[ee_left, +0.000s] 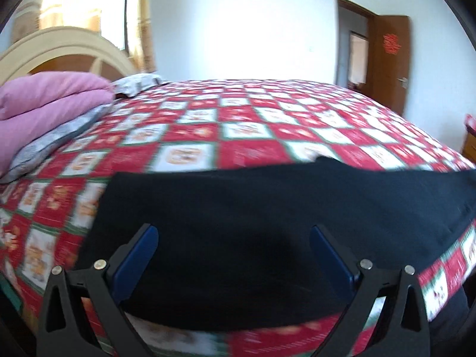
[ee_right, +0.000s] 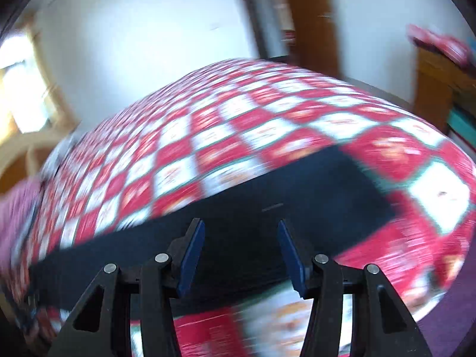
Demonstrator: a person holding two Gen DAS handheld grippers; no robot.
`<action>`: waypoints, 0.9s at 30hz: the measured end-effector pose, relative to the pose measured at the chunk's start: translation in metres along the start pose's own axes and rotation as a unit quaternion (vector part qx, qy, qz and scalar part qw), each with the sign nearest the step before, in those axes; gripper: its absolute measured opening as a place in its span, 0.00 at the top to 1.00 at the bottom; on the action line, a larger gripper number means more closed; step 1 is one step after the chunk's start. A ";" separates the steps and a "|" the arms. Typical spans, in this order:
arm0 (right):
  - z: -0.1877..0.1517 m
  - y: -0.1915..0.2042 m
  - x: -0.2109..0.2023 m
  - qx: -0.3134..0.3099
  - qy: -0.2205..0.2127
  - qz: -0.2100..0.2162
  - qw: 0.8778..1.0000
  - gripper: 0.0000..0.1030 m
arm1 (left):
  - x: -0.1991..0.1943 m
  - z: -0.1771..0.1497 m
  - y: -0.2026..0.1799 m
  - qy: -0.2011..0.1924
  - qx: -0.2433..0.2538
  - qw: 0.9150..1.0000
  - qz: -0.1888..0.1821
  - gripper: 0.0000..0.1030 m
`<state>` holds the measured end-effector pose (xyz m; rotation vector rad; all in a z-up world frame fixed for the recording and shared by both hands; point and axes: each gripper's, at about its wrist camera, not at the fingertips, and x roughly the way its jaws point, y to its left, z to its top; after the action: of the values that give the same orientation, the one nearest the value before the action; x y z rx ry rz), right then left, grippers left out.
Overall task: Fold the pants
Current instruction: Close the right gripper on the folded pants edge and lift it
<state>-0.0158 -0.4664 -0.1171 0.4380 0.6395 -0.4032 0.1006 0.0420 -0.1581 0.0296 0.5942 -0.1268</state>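
Note:
Black pants [ee_left: 267, 208] lie flat as a long band across the near edge of a bed with a red and white checked cover [ee_left: 238, 125]. My left gripper [ee_left: 233, 232] is wide open, above the pants' near part, holding nothing. In the right wrist view the pants [ee_right: 297, 184] run from lower left to a squared end at the right. My right gripper [ee_right: 241, 229] is open, its blue pads apart over the pants' near edge. This view is motion-blurred.
A pink folded quilt [ee_left: 50, 101] and grey pillows [ee_left: 50, 142] lie at the bed's head on the left, by a cream headboard [ee_left: 59, 47]. A brown door [ee_left: 389, 59] stands open at the far right. A wooden cabinet [ee_right: 440, 89] stands right of the bed.

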 end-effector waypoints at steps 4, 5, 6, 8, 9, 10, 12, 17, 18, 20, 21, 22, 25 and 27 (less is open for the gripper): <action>0.027 -0.066 -0.022 0.074 -0.041 -0.035 0.996 0.48 | 0.008 0.015 0.037 0.004 -0.007 0.999 0.037 0.00; 0.029 -0.075 -0.023 0.086 -0.042 -0.031 0.995 0.48 | 0.010 0.016 0.047 0.010 -0.010 0.999 0.046 0.00; 0.031 -0.085 -0.023 0.100 -0.042 -0.024 0.994 0.48 | 0.012 0.017 0.057 0.013 -0.016 0.998 0.051 0.00; 0.031 -0.101 -0.019 0.121 -0.036 -0.002 0.992 0.48 | 0.014 0.014 0.077 0.020 -0.027 0.998 0.060 0.00; 0.032 -0.105 -0.016 0.124 -0.032 0.004 0.992 0.48 | 0.015 0.010 0.087 0.027 -0.029 0.997 0.061 0.00; 0.031 -0.108 -0.012 0.129 -0.024 0.010 0.991 0.48 | 0.016 0.006 0.094 0.032 -0.027 0.997 0.065 0.00; 0.029 -0.109 -0.003 0.135 -0.010 0.019 0.991 0.48 | 0.018 -0.003 0.104 0.045 -0.030 0.996 0.069 0.00; 0.021 -0.102 0.011 0.123 0.004 0.019 0.992 0.48 | 0.030 -0.019 0.124 0.059 -0.092 0.994 0.025 0.00; 0.020 -0.100 0.012 0.113 0.003 0.013 0.993 0.48 | 0.030 -0.020 0.126 0.056 -0.104 0.993 0.017 0.00; 0.018 -0.095 0.015 0.094 0.001 0.008 0.996 0.48 | 0.032 -0.020 0.125 0.049 -0.101 0.994 0.016 0.00; 0.016 -0.094 0.015 0.089 -0.002 0.008 0.996 0.48 | 0.031 -0.020 0.123 0.048 -0.096 0.994 0.017 0.00; 0.015 -0.093 0.015 0.088 -0.006 0.009 0.996 0.48 | 0.031 -0.020 0.122 0.048 -0.092 0.994 0.016 0.00; 0.013 -0.097 0.015 0.094 -0.012 0.027 0.995 0.48 | 0.030 -0.021 0.126 0.047 -0.094 0.994 0.009 0.00; 0.013 -0.096 0.015 0.092 -0.015 0.030 0.995 0.48 | 0.031 -0.023 0.126 0.041 -0.092 0.995 0.008 0.00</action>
<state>-0.0455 -0.5564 -0.1433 0.6248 0.5601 -0.4133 0.1296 0.1651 -0.1955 -0.1391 0.6858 -0.0545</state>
